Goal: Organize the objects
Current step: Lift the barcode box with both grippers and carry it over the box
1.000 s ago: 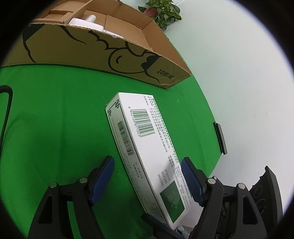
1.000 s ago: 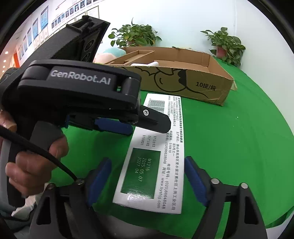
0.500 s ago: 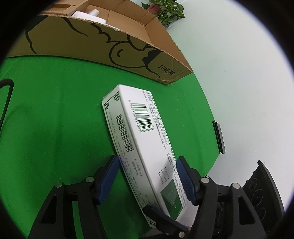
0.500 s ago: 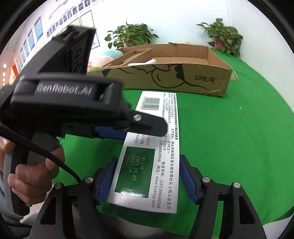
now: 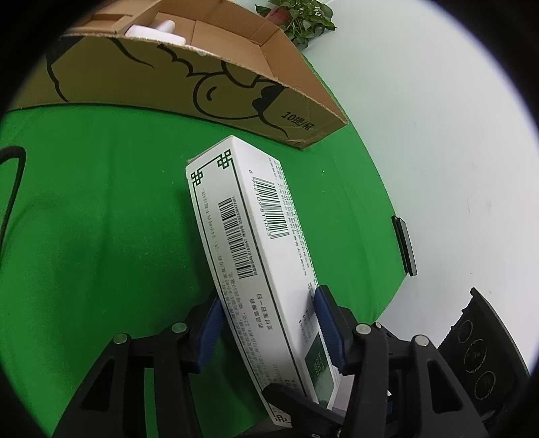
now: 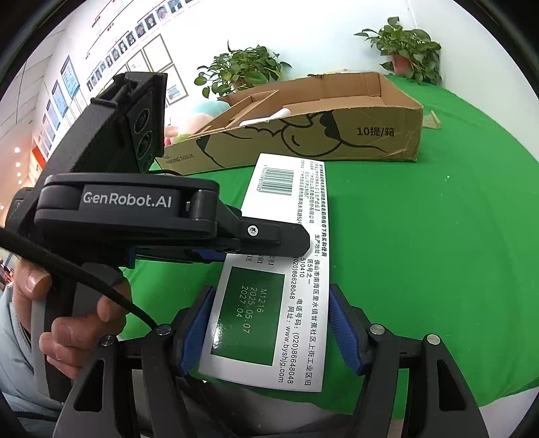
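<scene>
A long white medicine box (image 5: 256, 236) with barcodes and a green date panel (image 6: 256, 316) lies slanted on the green cloth (image 5: 84, 219), its near end over the table's edge. My left gripper (image 5: 269, 320) is closing, and its blue pads press the box's two long sides. My right gripper (image 6: 271, 333) is shut on the near end of the same box, a pad against each side. In the right wrist view, the left gripper's black housing (image 6: 128, 202) crosses over the box, held by a person's hand (image 6: 77, 323). A brown cardboard carton (image 6: 303, 134) stands open behind.
Inside the carton (image 5: 202, 84) lie a white item (image 5: 151, 32) and cardboard dividers. A black flat device (image 5: 404, 246) sits at the cloth's right edge. A black cable (image 5: 13, 188) runs at the left. Potted plants (image 6: 242, 70) and a plush toy (image 6: 198, 118) stand behind the carton.
Both pairs of jaws narrowed from standing wide of the box to touching its sides. The box rolled slightly, so its long side face shows more in the left wrist view.
</scene>
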A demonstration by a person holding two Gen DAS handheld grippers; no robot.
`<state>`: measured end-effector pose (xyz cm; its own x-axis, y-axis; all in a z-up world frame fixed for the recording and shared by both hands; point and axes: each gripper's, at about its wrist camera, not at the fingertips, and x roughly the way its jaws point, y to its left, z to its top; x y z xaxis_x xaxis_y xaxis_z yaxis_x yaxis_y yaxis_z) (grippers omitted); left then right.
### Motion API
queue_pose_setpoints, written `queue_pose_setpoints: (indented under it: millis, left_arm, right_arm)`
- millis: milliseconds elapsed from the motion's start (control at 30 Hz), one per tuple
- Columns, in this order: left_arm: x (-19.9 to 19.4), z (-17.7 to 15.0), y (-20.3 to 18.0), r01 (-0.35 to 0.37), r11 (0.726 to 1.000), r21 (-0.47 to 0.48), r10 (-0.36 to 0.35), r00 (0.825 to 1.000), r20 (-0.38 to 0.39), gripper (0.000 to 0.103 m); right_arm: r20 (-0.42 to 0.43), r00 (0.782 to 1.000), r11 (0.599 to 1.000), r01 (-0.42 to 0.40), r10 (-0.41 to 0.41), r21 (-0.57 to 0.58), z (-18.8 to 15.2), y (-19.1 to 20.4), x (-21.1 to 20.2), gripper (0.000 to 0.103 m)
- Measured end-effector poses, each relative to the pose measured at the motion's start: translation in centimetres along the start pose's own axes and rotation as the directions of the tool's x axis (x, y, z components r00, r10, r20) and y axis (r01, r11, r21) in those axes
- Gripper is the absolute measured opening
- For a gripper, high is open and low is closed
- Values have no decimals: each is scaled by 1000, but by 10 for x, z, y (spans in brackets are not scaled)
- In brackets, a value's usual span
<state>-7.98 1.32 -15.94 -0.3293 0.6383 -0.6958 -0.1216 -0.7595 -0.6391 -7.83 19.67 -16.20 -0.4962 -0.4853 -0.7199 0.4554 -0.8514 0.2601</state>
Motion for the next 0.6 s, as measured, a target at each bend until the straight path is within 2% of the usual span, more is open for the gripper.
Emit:
queue_pose_setpoints:
  millis: [200, 367, 500, 600]
  left_arm:
    - [-37, 2, 2, -17, 1000, 16, 15, 996, 86, 45]
    - [-73, 12, -4, -72, 995, 66, 61, 984, 168, 44]
    - [-95, 29, -20, -102, 986, 134, 71, 973, 220, 44]
    - [-104, 48, -43, -136, 969, 208, 81, 964, 252, 44]
  right_arm:
    - [20, 1000, 998, 8, -7, -58, 9, 20, 0, 62]
    - [68, 998, 994, 2, 5, -109, 28, 42, 1, 62]
    - [126, 992, 990, 25, -8, -140, 51, 55, -5, 62]
    - [174, 984, 987, 68, -42, -146, 73, 59, -13, 62]
